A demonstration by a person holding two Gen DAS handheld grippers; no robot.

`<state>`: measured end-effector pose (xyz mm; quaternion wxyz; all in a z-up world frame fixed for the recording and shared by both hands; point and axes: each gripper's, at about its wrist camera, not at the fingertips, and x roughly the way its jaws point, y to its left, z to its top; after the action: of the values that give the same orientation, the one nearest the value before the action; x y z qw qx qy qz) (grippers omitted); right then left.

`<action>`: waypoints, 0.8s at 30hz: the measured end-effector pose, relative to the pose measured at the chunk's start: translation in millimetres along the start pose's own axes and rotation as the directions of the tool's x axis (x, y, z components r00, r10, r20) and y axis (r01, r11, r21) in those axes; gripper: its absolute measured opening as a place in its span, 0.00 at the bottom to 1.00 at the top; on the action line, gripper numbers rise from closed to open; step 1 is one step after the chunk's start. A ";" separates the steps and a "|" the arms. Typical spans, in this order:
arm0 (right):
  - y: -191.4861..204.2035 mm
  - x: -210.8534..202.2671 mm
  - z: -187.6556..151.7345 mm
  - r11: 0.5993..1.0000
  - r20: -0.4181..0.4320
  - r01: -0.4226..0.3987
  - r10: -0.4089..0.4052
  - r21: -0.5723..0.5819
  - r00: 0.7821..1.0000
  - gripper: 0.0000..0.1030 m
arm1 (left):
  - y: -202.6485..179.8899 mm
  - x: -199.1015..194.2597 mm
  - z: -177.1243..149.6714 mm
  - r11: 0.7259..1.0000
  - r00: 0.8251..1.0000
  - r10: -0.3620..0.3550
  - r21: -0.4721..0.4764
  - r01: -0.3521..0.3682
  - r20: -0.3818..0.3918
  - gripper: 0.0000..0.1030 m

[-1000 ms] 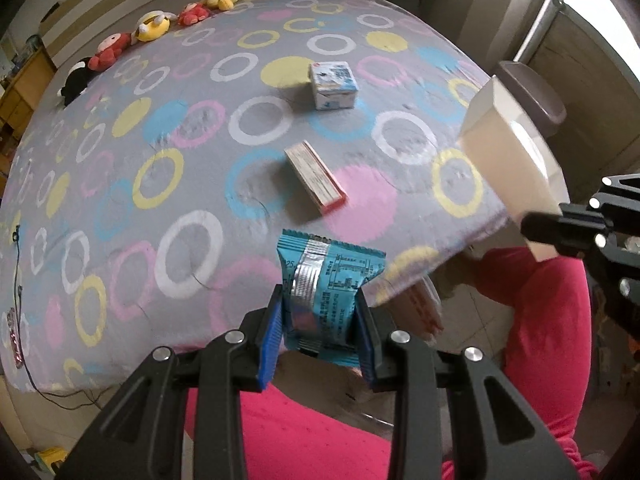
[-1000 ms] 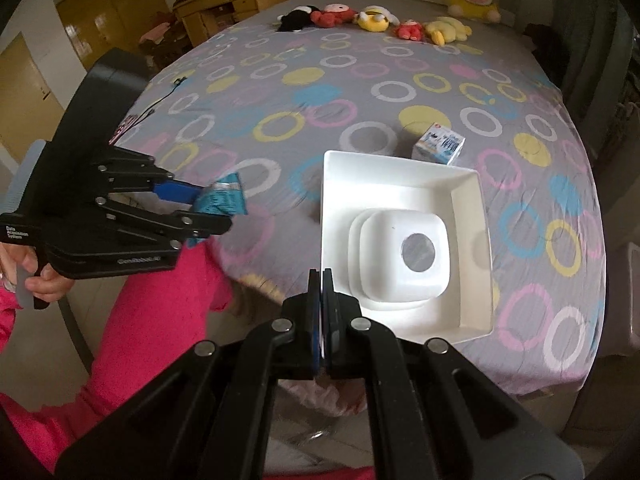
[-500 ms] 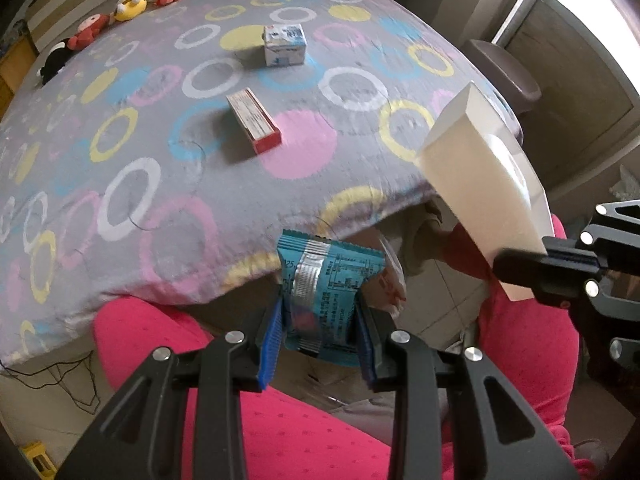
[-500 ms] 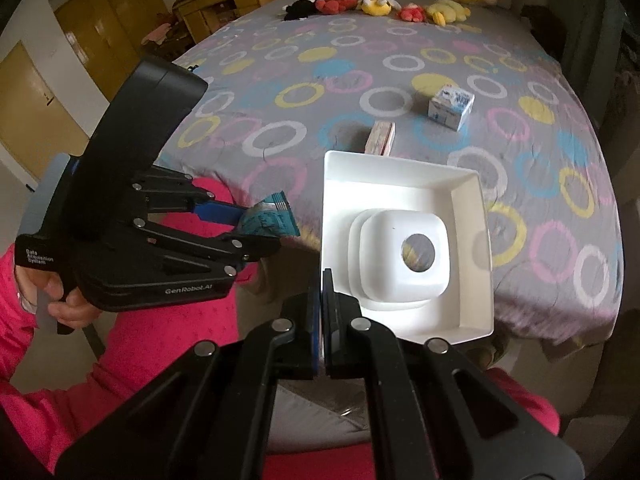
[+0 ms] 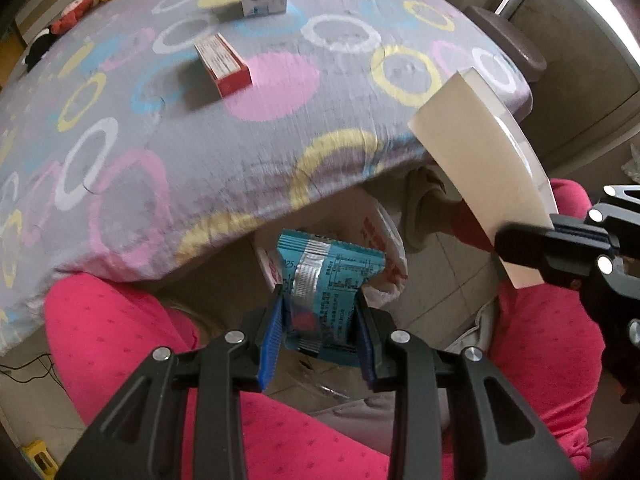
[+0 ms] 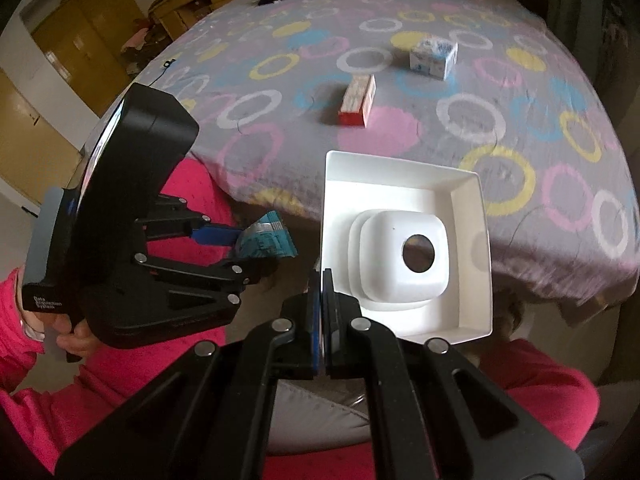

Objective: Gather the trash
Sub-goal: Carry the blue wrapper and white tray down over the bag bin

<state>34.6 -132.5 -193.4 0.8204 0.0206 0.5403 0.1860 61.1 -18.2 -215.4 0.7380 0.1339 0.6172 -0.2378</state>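
The crinkled blue foil snack wrapper stands upright between the jaws of the left gripper, pinched across its width, long axis pointing away from the hand. It hangs off the near edge of the ring-patterned bed, directly above a white plastic bag with red print on the floor, so the drop looks to be straight down. To its right, the right gripper has its jaws pressed onto the rim of a white square tray.
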 end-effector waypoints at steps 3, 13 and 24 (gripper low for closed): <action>-4.3 8.3 -4.9 1.000 -0.017 -0.003 0.003 0.018 1.000 0.02 | -2.9 14.7 -1.4 1.000 1.000 0.000 0.008 0.000 -0.023 0.31; -22.7 38.0 -20.7 0.992 -0.065 -0.032 0.040 0.125 0.997 0.02 | -5.6 56.2 -3.9 0.999 0.996 -0.031 -0.022 0.029 -0.089 0.31; -41.5 74.8 -31.9 0.973 -0.120 -0.050 0.079 0.223 0.990 0.02 | -2.7 98.9 -5.2 0.997 0.987 -0.034 -0.071 0.024 -0.154 0.31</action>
<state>43.8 -152.0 -282.1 0.7704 0.1167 0.6079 0.1528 67.7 -36.3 -312.6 0.6883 0.1177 0.6824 -0.2160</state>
